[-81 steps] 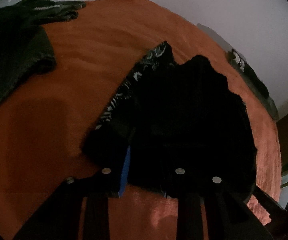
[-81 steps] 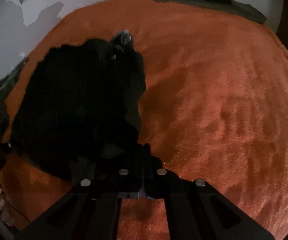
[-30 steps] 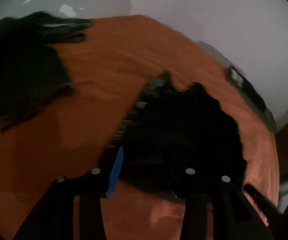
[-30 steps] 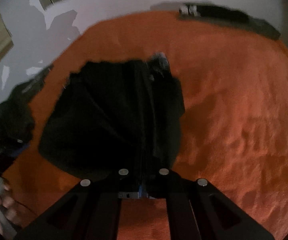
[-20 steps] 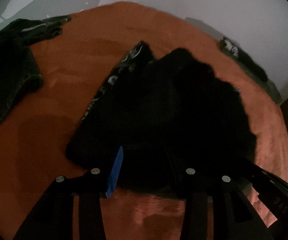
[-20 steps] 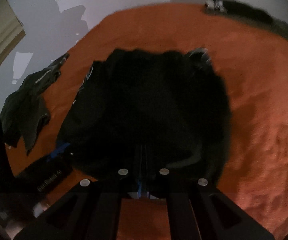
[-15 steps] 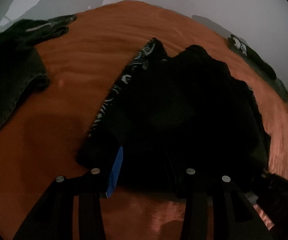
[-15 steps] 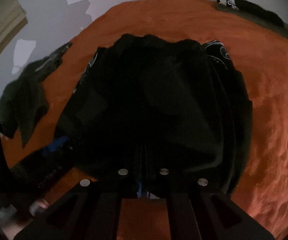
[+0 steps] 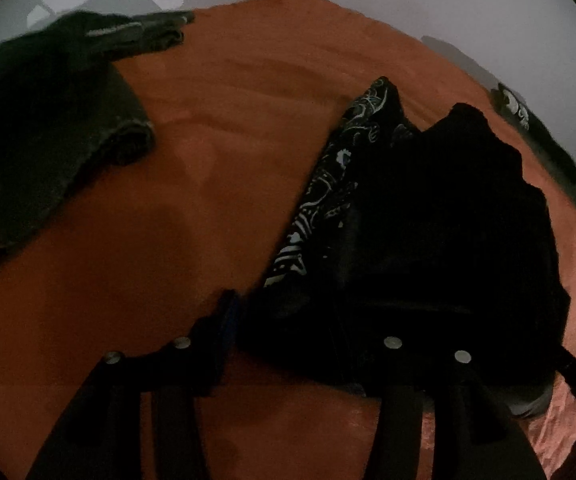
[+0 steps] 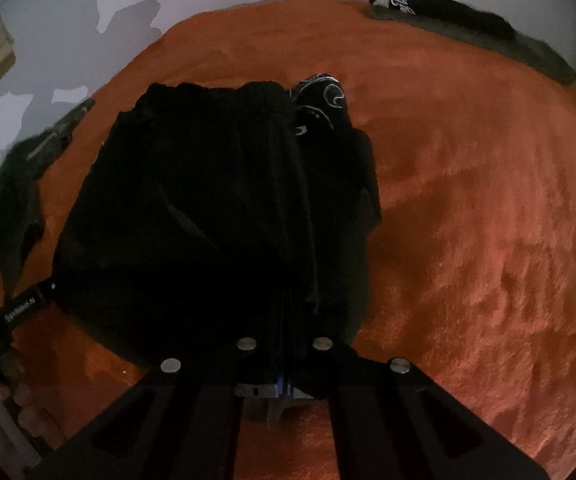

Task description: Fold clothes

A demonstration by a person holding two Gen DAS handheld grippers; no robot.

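Right wrist view: right gripper (image 10: pixel 285 364) fingers pressed together, pinching black printed cloth garment (image 10: pixel 223 216) on orange fuzzy blanket (image 10: pixel 468 208). Left gripper (image 9: pixel 288 332) jaws opening, garment edge seemingly between, too dark for certainty.

The black garment (image 9: pixel 440 240) lies bunched on the orange blanket (image 9: pixel 227 160), its plain dark cloth doubled over a part printed with a pale swirling pattern (image 9: pixel 328 192). A dark green garment (image 9: pixel 47 128) lies crumpled well apart near the blanket's far corner. Another dark folded piece (image 10: pixel 468 20) lies along the far edge.
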